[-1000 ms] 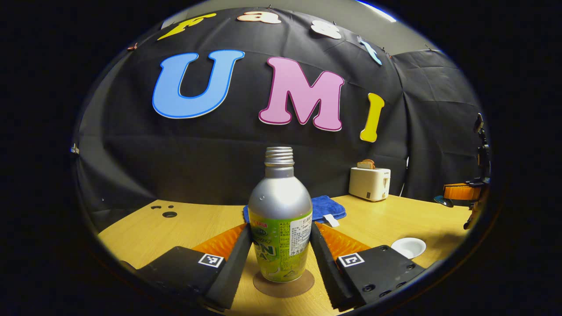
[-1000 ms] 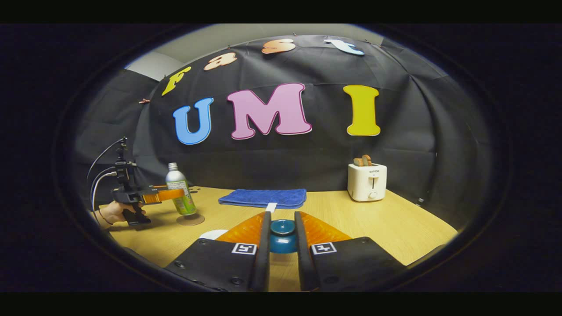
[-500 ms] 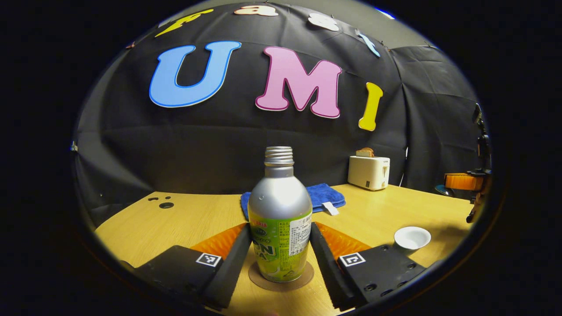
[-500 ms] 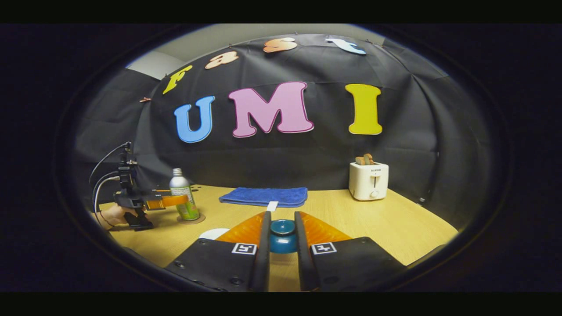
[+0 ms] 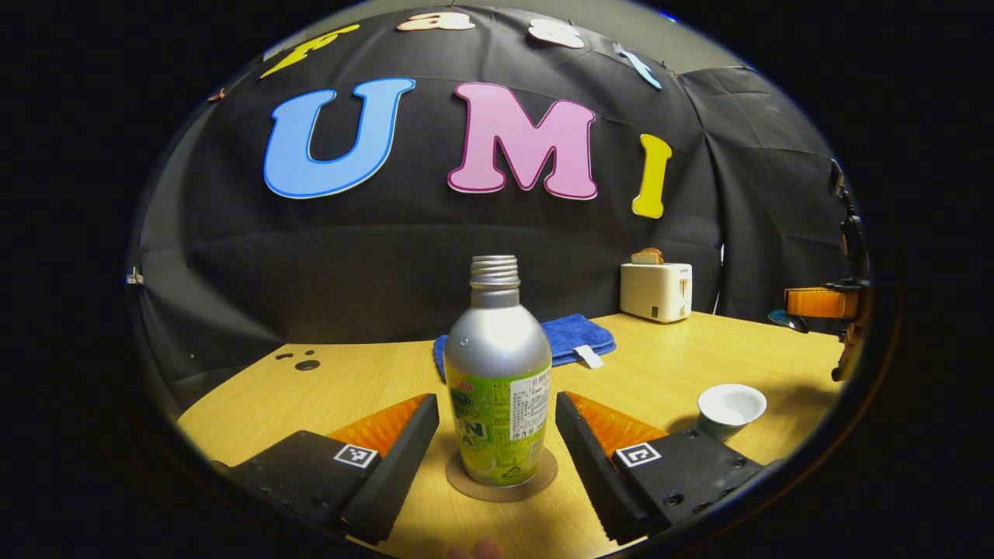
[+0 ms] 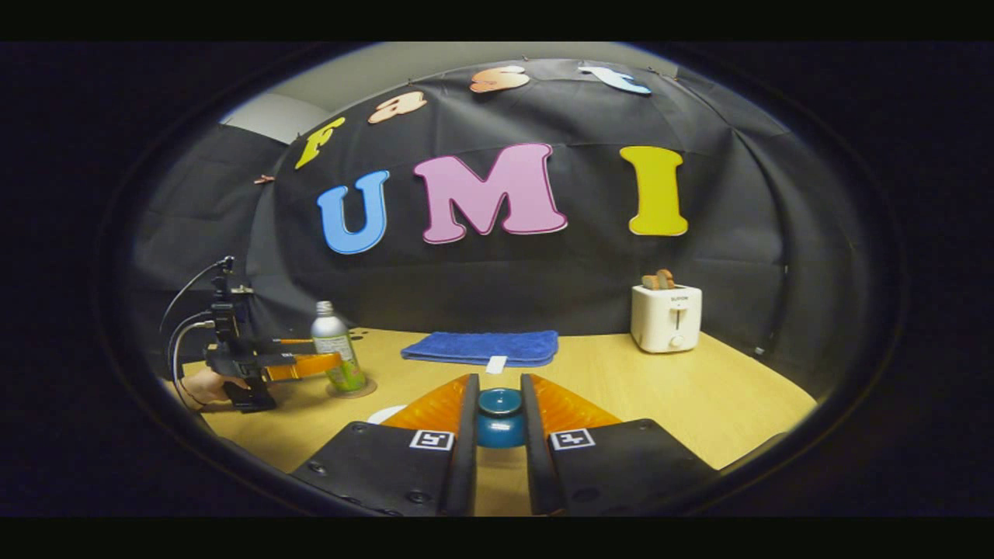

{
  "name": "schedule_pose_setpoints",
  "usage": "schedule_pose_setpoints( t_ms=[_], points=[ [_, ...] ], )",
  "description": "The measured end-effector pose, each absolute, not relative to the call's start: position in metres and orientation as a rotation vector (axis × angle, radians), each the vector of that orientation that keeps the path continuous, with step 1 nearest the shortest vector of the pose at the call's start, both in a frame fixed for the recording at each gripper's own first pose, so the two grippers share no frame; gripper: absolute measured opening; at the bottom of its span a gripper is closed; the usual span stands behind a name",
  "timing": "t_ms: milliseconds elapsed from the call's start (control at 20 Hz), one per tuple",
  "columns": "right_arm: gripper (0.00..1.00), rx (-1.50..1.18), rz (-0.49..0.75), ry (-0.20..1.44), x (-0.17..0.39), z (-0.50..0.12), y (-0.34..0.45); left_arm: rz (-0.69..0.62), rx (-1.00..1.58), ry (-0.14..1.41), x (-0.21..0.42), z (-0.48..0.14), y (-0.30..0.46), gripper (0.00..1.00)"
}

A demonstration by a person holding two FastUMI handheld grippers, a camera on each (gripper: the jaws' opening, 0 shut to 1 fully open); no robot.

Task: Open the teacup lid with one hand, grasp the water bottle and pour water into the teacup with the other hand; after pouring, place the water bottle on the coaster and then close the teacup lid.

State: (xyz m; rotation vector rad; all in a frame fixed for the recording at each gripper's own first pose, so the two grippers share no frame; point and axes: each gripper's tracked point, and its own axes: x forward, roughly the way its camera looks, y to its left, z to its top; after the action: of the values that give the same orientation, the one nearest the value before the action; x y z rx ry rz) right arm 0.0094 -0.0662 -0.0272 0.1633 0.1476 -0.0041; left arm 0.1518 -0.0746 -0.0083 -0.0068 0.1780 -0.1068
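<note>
Wooden table [image 5: 373,373] before black cloth, water bottle [image 5: 497,388] upright on coaster [image 5: 536,481] near centre. Left gripper [image 5: 497,435] spread clear of it; right gripper [image 6: 498,423] pinching teacup lid [image 6: 498,415]. Bottle placed, it seems; teacup [image 5: 730,407] at right uncovered, closing left.

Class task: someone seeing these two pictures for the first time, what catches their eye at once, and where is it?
The silver water bottle stands upright on the round coaster, between the open jaws of the left gripper. The right gripper is clamped on the blue teacup lid; the uncovered white teacup waits near the table's right edge.

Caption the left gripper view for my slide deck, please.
Left gripper open around the water bottle standing on its coaster.
</note>
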Motion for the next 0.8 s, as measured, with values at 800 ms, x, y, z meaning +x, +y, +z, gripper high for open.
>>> schedule_pose_setpoints(
  t_ms=[800],
  points=[
    [0.3, 0.191, 0.161, 0.33, 0.053, -0.091, 0.025, -0.081, 0.0, 0.135, 0.085, 0.001, -0.084, 0.95]
  ],
)
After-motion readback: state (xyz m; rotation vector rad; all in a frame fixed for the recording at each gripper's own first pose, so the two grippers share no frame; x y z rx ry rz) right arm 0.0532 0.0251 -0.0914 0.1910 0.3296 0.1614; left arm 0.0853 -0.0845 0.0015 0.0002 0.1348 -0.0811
